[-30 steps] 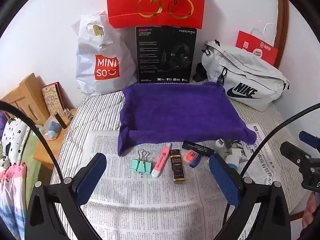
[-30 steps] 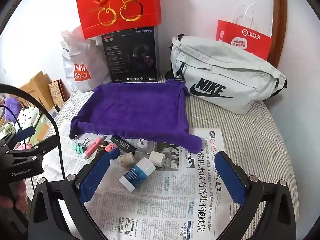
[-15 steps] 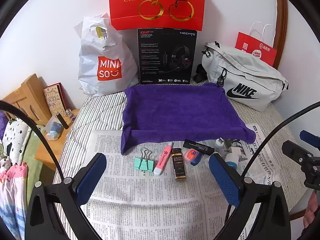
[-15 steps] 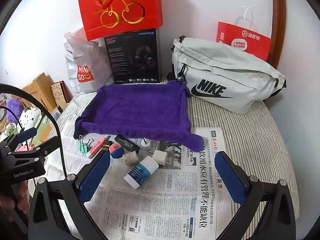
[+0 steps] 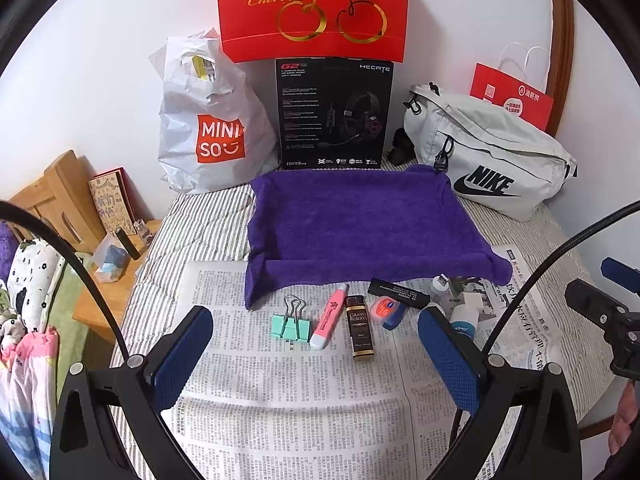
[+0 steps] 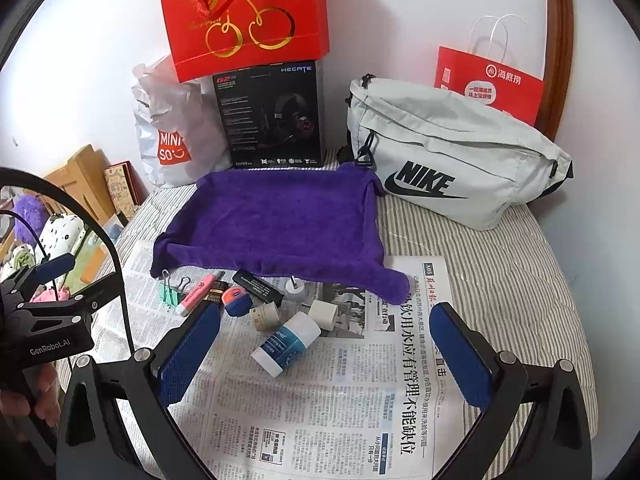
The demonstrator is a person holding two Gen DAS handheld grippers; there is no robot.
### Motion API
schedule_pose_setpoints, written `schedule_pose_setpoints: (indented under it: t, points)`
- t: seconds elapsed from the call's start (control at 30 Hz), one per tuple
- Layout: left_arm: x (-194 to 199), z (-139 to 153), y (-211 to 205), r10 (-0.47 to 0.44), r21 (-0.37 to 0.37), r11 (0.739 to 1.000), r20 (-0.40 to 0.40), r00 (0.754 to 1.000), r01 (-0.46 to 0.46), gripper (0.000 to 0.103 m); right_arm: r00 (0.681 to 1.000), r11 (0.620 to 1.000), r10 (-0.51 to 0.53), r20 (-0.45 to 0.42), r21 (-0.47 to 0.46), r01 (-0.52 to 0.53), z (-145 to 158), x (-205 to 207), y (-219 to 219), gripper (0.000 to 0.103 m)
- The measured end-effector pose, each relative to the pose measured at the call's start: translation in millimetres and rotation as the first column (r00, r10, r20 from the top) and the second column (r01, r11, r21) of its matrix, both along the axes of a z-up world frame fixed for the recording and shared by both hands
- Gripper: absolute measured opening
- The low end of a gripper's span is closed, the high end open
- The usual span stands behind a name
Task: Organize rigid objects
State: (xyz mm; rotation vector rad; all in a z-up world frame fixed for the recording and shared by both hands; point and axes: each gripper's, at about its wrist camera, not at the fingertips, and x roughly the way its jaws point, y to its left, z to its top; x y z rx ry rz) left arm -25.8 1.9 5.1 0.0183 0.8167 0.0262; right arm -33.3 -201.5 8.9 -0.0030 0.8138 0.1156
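A purple towel [image 5: 360,220] lies spread on the striped bed, with newspaper [image 5: 288,408] in front of it. Along the towel's near edge sit a mint binder clip [image 5: 291,326], a pink highlighter [image 5: 328,322], a dark lighter [image 5: 361,333], an orange-and-blue case [image 5: 386,311] and a black stick [image 5: 398,292]. Further right lie a white-and-blue bottle [image 6: 286,343], a white cube plug [image 6: 323,314] and a tan roll [image 6: 264,317]. My left gripper [image 5: 316,352] hovers open just short of the clip and lighter. My right gripper [image 6: 324,356] is open around the bottle's near side, holding nothing.
Against the wall stand a red cherry gift bag [image 5: 312,8], a black headset box [image 5: 334,114], a white Miniso bag [image 5: 208,120], a grey Nike bag [image 6: 452,160] and a red paper bag [image 6: 490,84]. A wooden stand [image 5: 116,280] sits left of the bed.
Both grippers have drawn back and risen slightly, so the objects look a little farther away. Nothing on the newspaper has moved and both grippers stay open.
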Motion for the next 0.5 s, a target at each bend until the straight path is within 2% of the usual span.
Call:
schedule_pose_setpoints:
  t: [0.5]
  points:
    - [-0.7, 1.7, 0.5, 0.002, 0.005, 1.000, 0.004, 1.000, -0.002, 0.103, 1.000, 1.000, 0.004, 0.002, -0.001, -0.004, 1.3, -1.8, 0.7, 0.103]
